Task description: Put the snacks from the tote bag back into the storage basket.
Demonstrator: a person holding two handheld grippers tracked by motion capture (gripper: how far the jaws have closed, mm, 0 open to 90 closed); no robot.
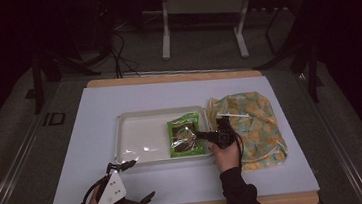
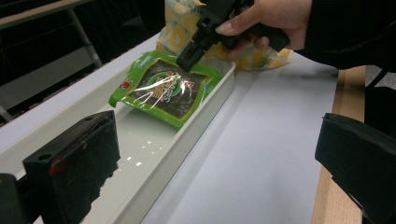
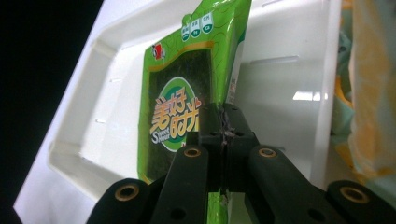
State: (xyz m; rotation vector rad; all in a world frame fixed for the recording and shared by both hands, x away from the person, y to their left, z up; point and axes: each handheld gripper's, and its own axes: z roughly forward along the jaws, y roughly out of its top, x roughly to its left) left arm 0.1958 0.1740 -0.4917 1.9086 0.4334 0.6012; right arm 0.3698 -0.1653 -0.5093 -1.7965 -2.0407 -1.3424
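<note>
Surroundings: one white tray (image 1: 137, 136) mid-frame in the high view on a pale blue mat (image 1: 94, 110); one crumpled yellow-patterned cloth bag (image 1: 253, 120) just right of the tray, touching its rim. Nothing lies between grippers and tray.

Count: one green seaweed snack packet (image 1: 187, 136), two grippers.

Packet sits in the tray's right end, tilted, one edge raised. Right gripper (image 1: 204, 135) reaches in from the right, jaws clenched on the packet's edge; the right gripper view shows the foil pinched between the pads (image 3: 240, 130). Left gripper (image 1: 138, 179), lower left of the frame, jaws spread wide and empty, well apart from the packet.
</note>
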